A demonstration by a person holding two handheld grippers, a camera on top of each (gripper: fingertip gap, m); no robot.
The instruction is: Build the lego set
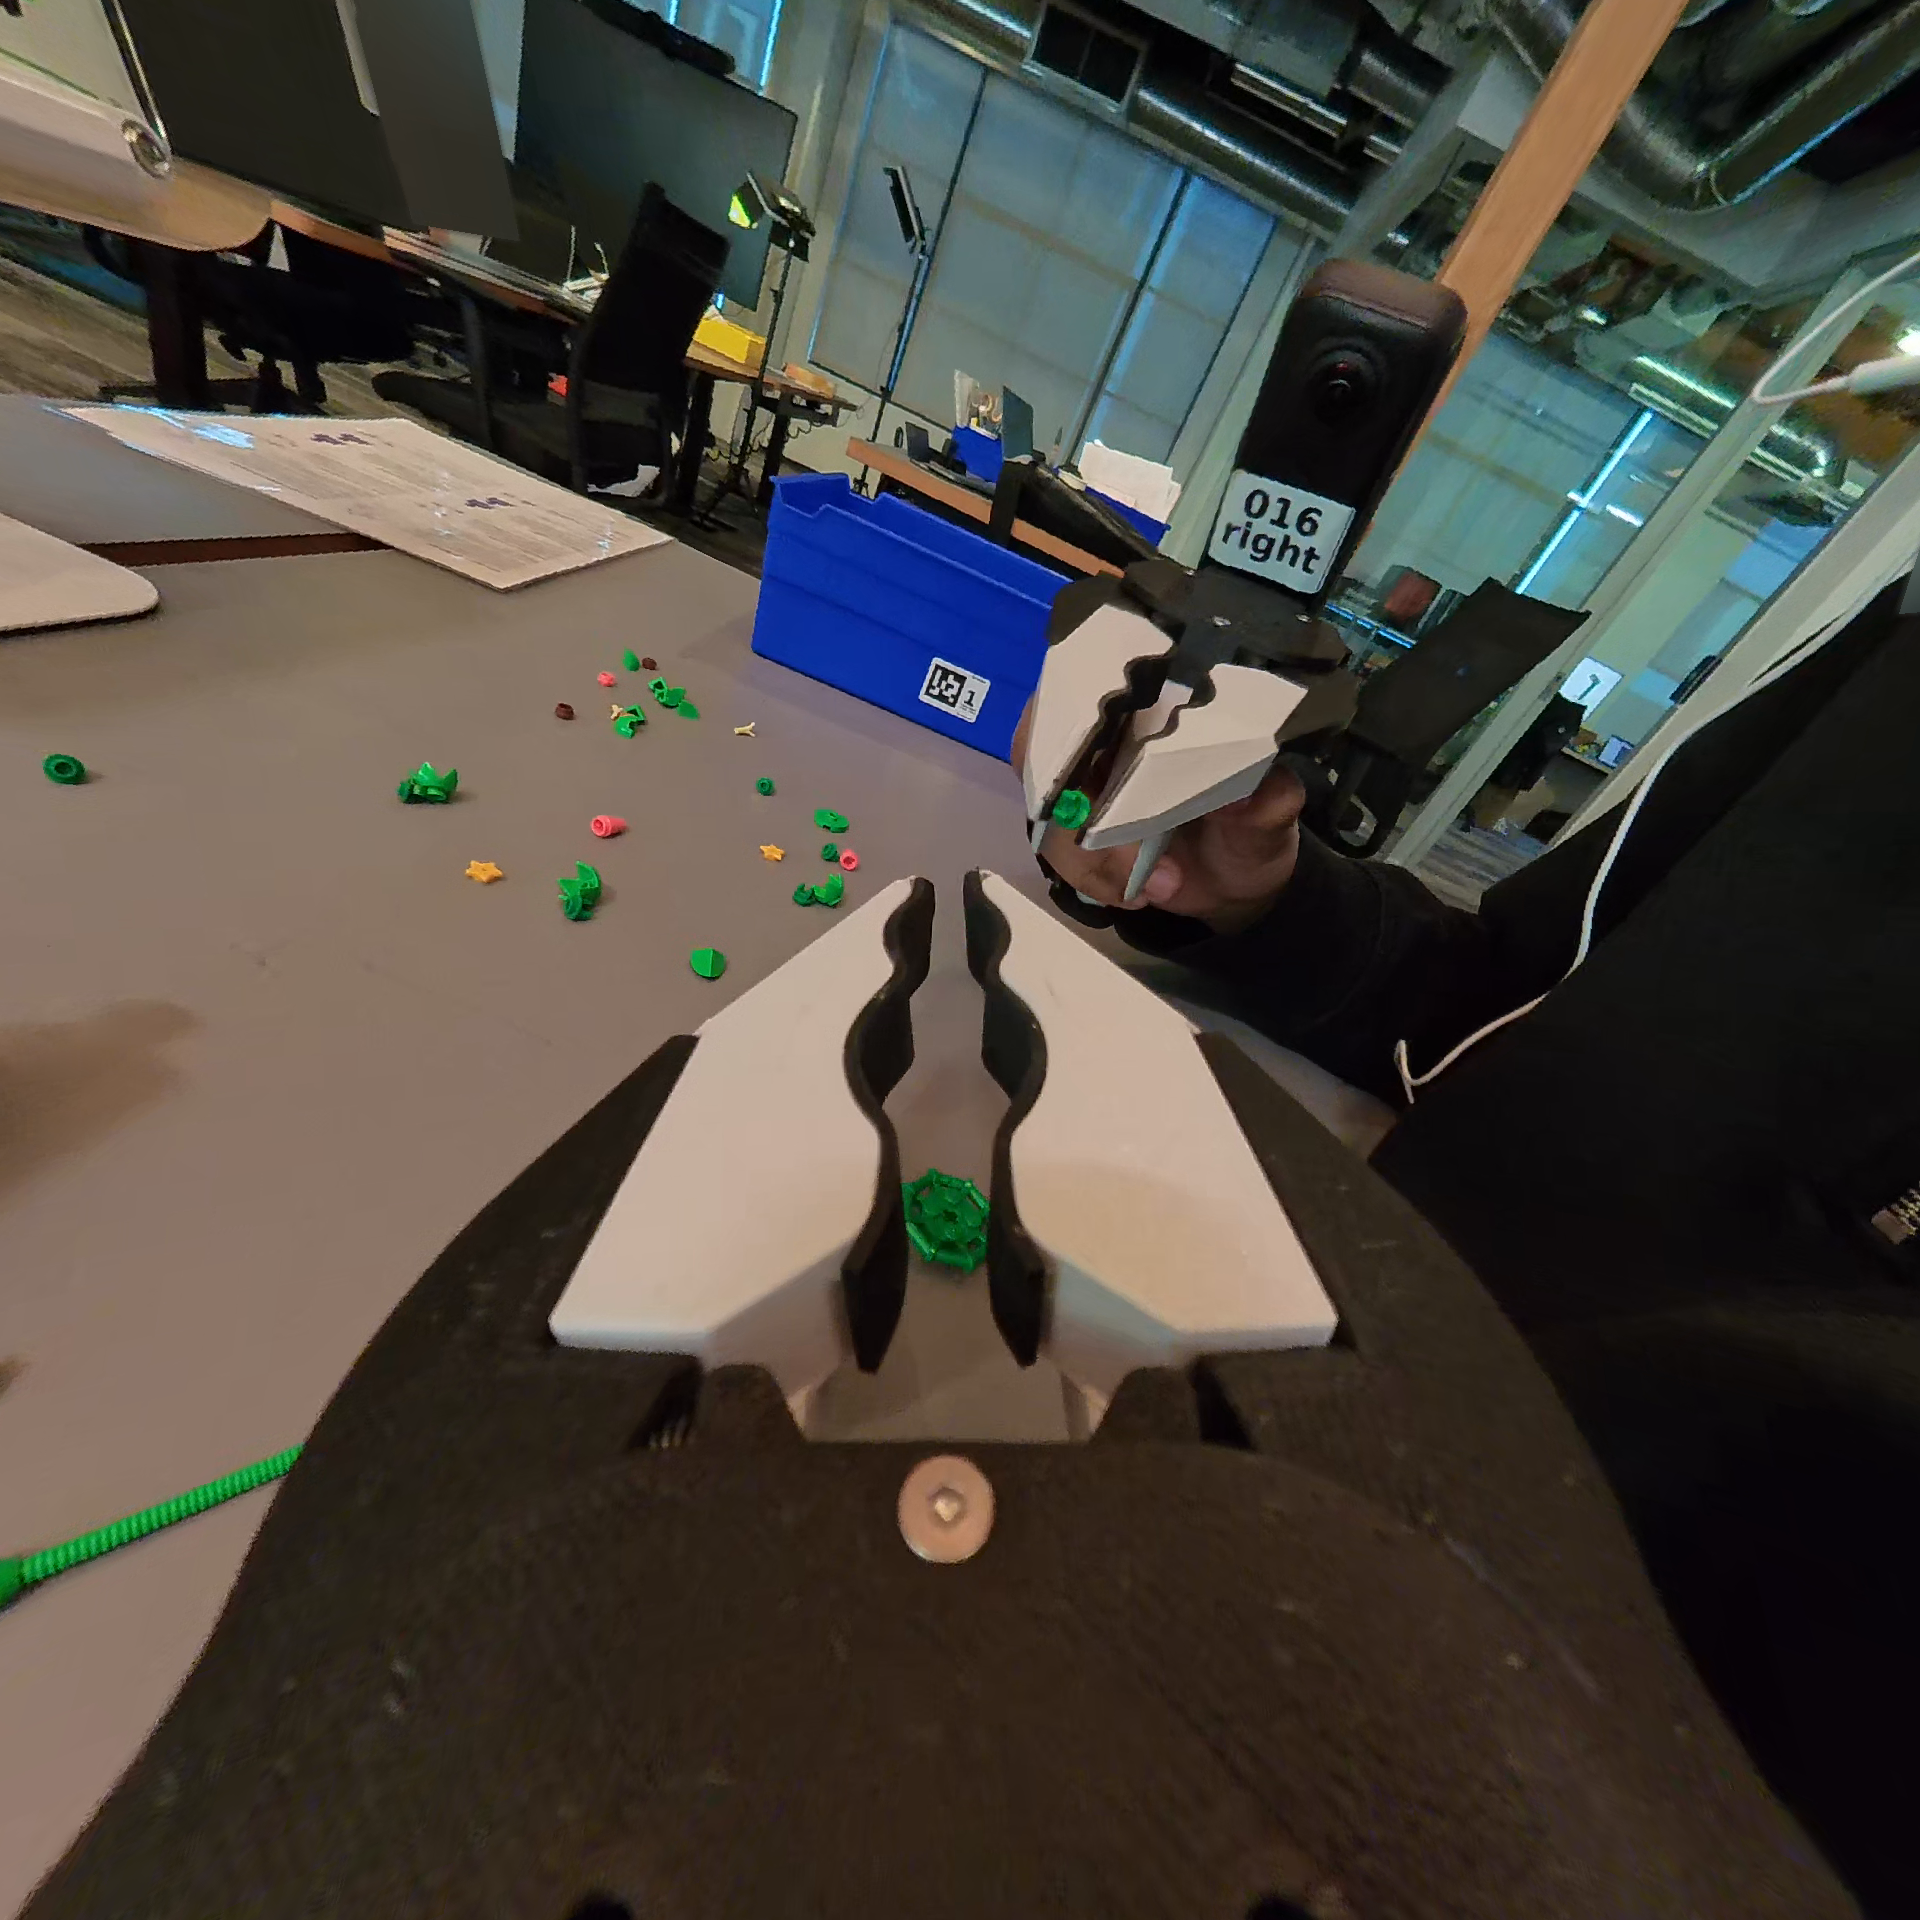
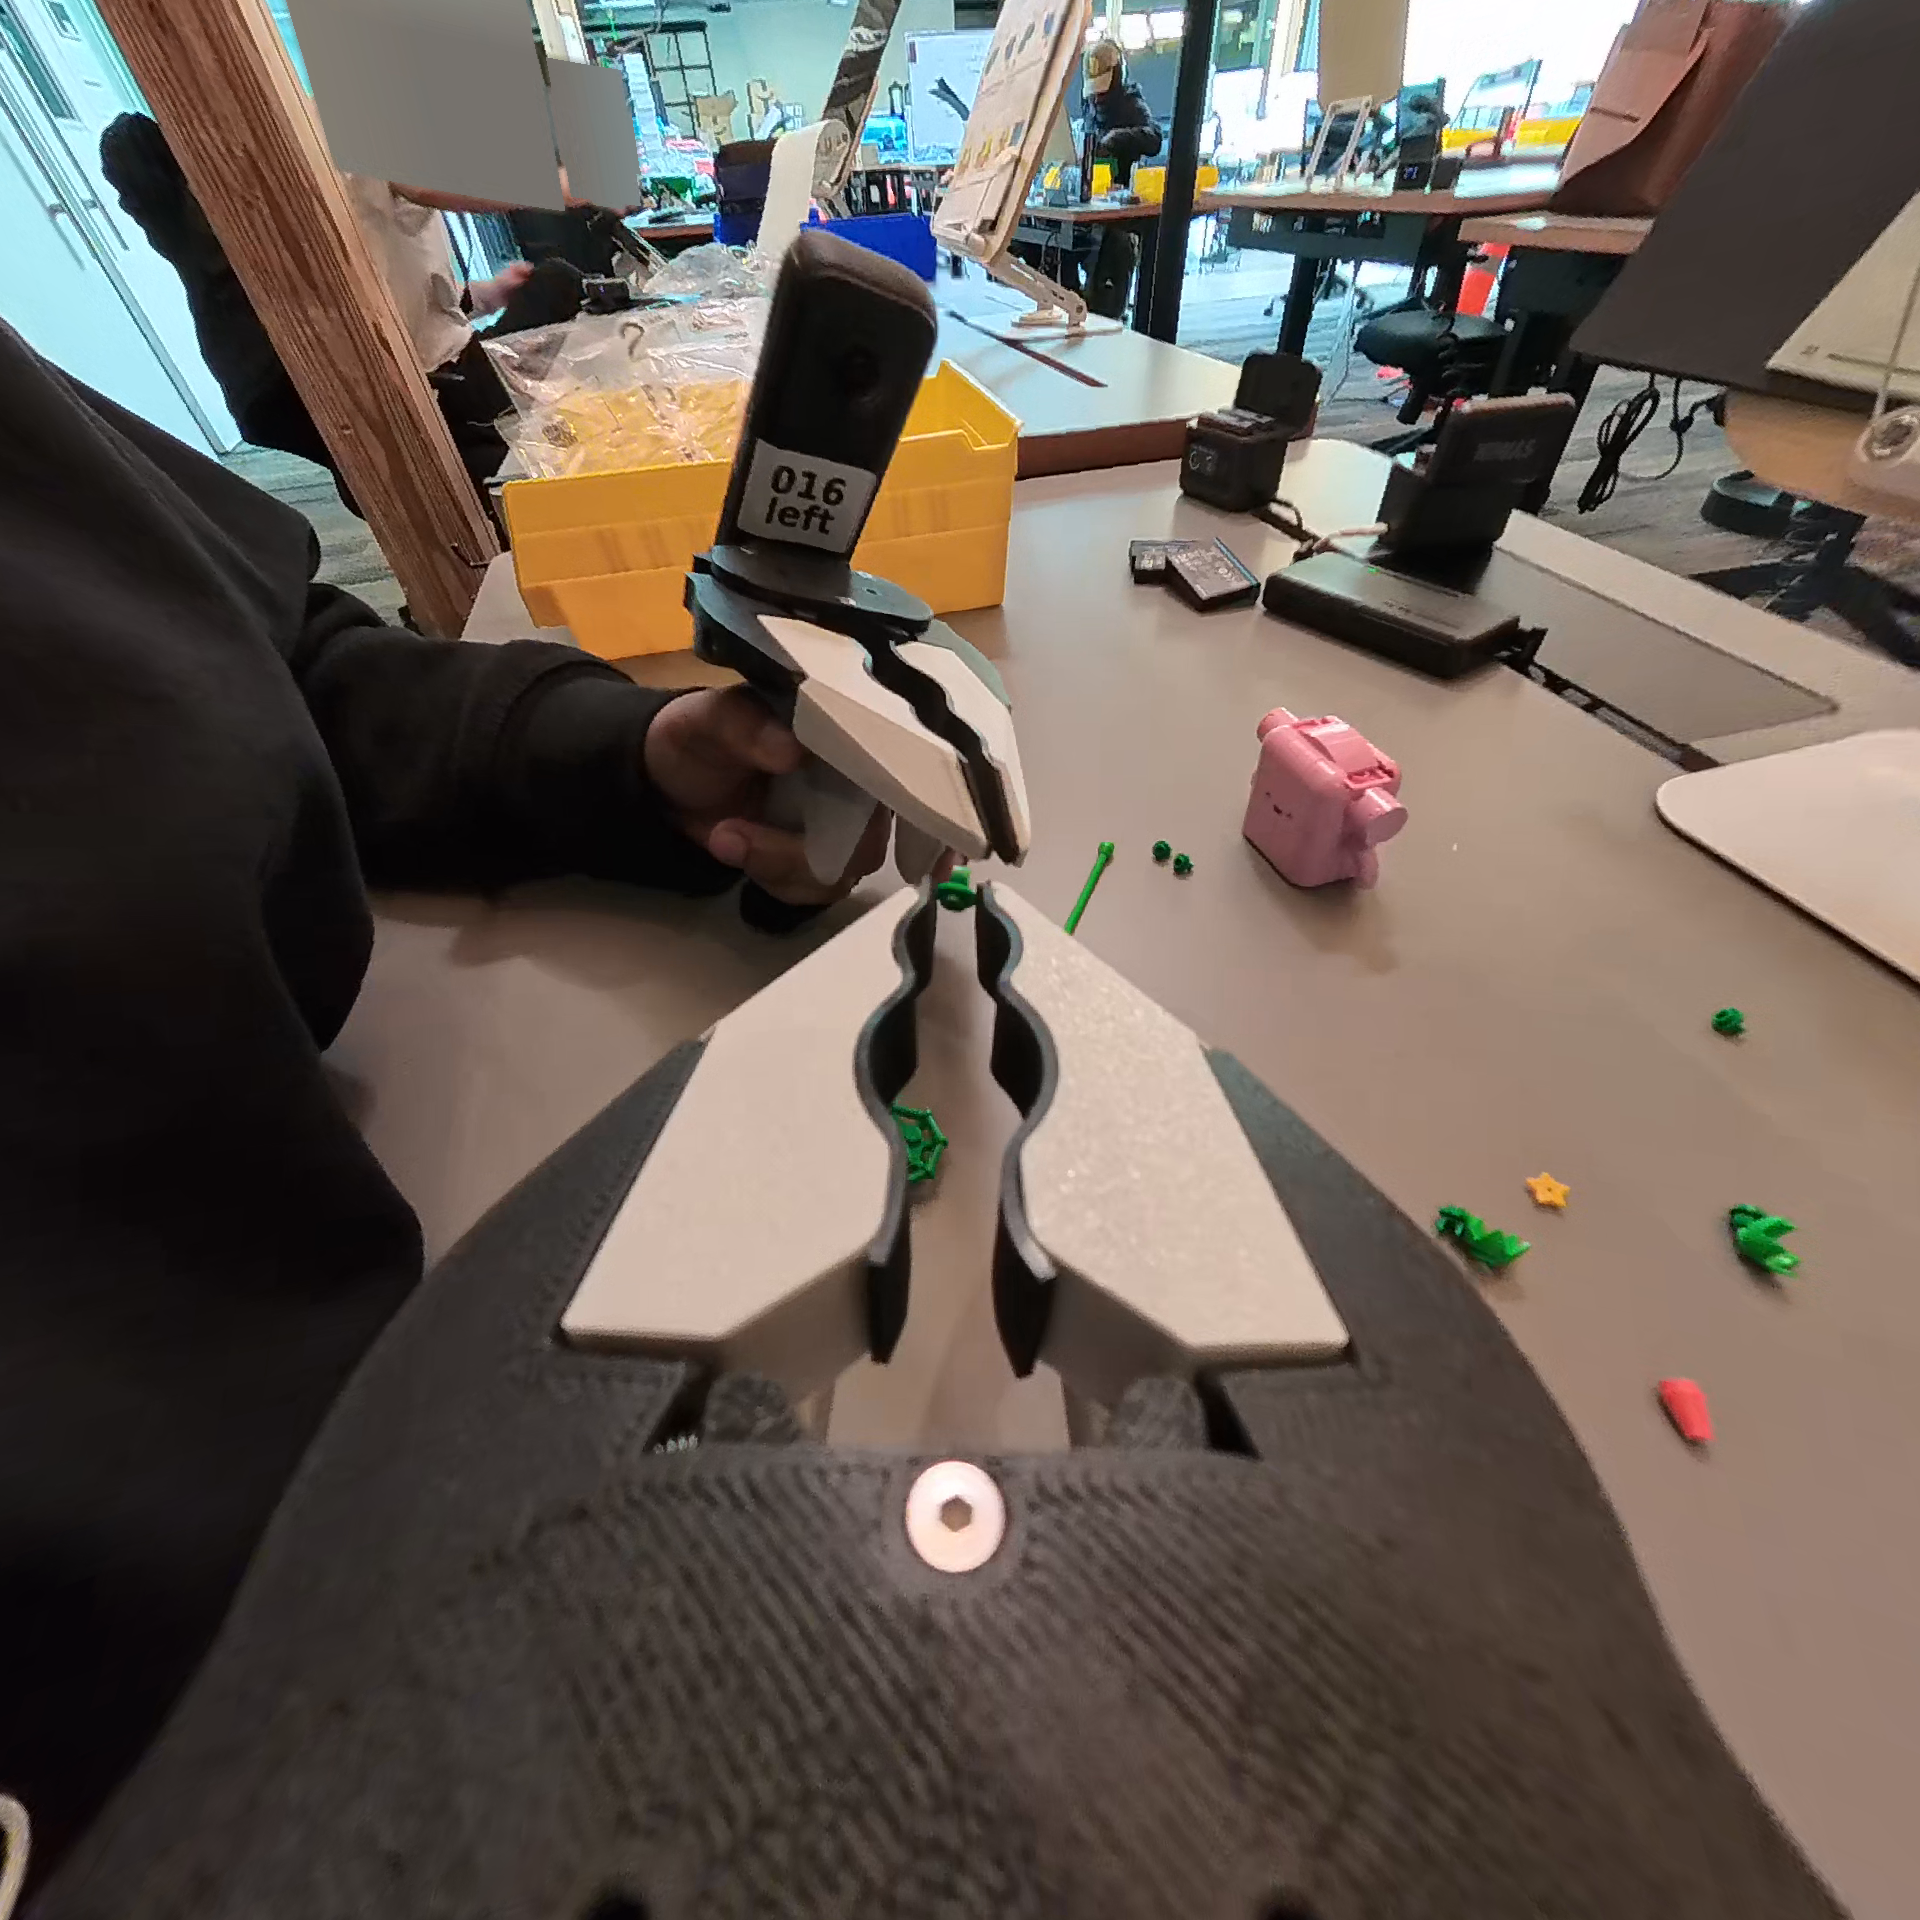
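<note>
My right gripper [image 2: 951, 896] is shut on a small green round Lego piece [image 2: 954, 891] at its fingertips. It also shows in the left wrist view [image 1: 1072, 821], held above the table with the green piece [image 1: 1069, 808]. My left gripper [image 1: 945, 883] is shut to a narrow slit with nothing between the tips. It shows in the right wrist view [image 2: 1013, 850], pointing down just beyond my right tips. A green web-shaped piece [image 1: 945, 1221] lies on the grey table [image 1: 312, 1039] under both grippers and also shows in the right wrist view [image 2: 918, 1141].
Loose green, pink and yellow pieces [image 1: 582, 888] are scattered over the table. A pink Lego figure [image 2: 1322, 798] and a green rod [image 2: 1087, 891] lie beyond my right tips. A blue bin [image 1: 894, 613], a yellow bin [image 2: 769, 520], an instruction sheet [image 1: 364, 488] and chargers [image 2: 1392, 613] stand farther off. Left and right tips are no more than a few centimetres apart. From the left gripper's tips to the pink Lego figure [image 2: 1322, 798] is close to 15 centimeters.
</note>
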